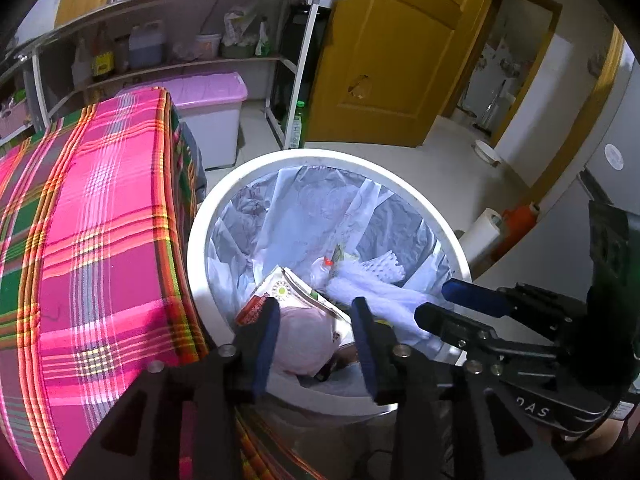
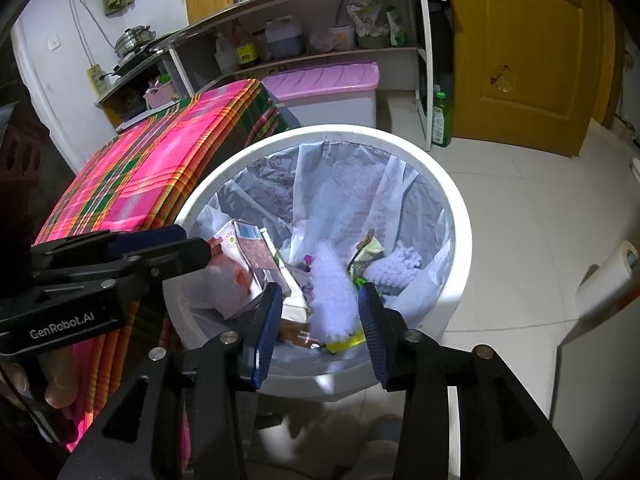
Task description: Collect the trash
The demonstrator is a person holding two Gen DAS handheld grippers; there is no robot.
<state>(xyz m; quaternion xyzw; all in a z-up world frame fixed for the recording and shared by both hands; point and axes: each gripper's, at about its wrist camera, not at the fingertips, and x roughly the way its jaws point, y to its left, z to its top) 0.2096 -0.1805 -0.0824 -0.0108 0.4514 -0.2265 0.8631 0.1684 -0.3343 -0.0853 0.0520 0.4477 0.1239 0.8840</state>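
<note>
Blue rubber pads are lining the black fingers of the left gripper (image 1: 314,340), whose jaws are standing apart over the near rim at the bottom centre of its view, gripping nothing; a pale pink crumpled bag (image 1: 306,340) is lying below the gap. The right gripper (image 2: 318,328) is likewise gaping empty, low in its own frame, with a fluffy white lump of wadding (image 2: 334,300) showing between its pads, seemingly loose.

The trash is sitting inside the round white plastic bin (image 2: 456,216) with its clear liner: a printed carton (image 2: 256,252), green wrappers (image 2: 366,250) and white foam netting (image 2: 400,266).

Crowding the bin's left side is a table draped in pink plaid cloth (image 1: 100,220). Behind, a lilac-lidded white storage box (image 2: 332,80) is sitting under white shelves of bottles (image 2: 304,20). A yellow wooden door (image 2: 520,60) is filling the upper right, above pale floor tiles (image 2: 520,220).
</note>
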